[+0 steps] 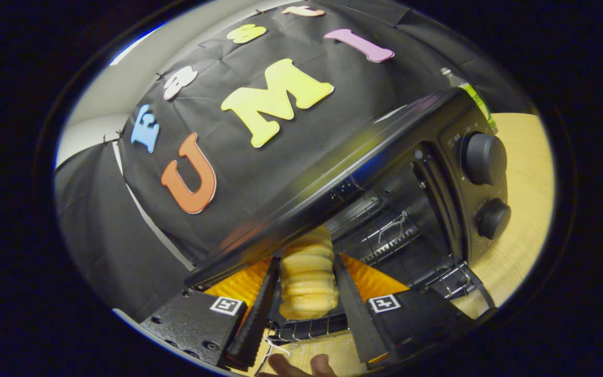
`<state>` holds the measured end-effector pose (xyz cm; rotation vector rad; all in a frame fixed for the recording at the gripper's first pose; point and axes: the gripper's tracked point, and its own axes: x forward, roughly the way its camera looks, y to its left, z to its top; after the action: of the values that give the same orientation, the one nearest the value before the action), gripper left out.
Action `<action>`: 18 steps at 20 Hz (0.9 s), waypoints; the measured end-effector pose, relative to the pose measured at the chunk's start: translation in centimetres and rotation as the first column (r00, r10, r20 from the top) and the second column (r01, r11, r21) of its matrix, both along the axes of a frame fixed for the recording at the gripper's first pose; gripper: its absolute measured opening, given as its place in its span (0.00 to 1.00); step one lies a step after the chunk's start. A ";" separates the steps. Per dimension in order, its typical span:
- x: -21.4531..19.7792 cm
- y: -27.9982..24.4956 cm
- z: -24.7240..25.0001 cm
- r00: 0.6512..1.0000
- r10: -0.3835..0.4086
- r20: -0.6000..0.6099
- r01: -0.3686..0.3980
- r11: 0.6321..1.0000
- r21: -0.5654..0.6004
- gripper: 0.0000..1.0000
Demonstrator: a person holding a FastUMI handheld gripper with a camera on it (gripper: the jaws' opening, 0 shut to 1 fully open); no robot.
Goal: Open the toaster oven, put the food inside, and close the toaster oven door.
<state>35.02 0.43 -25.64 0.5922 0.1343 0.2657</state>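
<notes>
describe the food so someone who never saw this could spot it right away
Find the black toaster oven with two round knobs, standing open on the wooden table. At its mouth, the claw is shut on the bread roll: pale golden, ridged, the only soft thing among wire racks.

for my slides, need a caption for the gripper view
Gripper shut on a ridged bread roll, carrying it into the open toaster oven above the wire rack.

I see the black toaster oven (385,173) tilted across the right half of the frame, its door open and wire rack (385,230) exposed, two round knobs (483,158) on its right panel. The pale yellow ridged food (308,272) sits low in the centre, reaching into the oven's mouth.
</notes>
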 end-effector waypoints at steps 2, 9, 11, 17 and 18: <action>-0.4 -0.6 0.1 1.000 -0.019 -0.001 0.019 1.000 -0.002 0.85; -3.3 -2.5 0.6 1.000 -0.017 0.005 0.017 1.000 -0.017 1.00; -4.6 -3.0 0.9 1.000 -0.016 0.006 0.016 1.000 -0.025 1.00; -9.1 -3.6 -0.7 0.997 -0.047 -0.066 0.036 0.986 -0.163 1.00; -10.0 -3.3 -1.2 0.997 -0.031 -0.074 0.017 0.982 -0.190 1.00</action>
<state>25.06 -2.85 -26.81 0.4146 0.2243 0.2039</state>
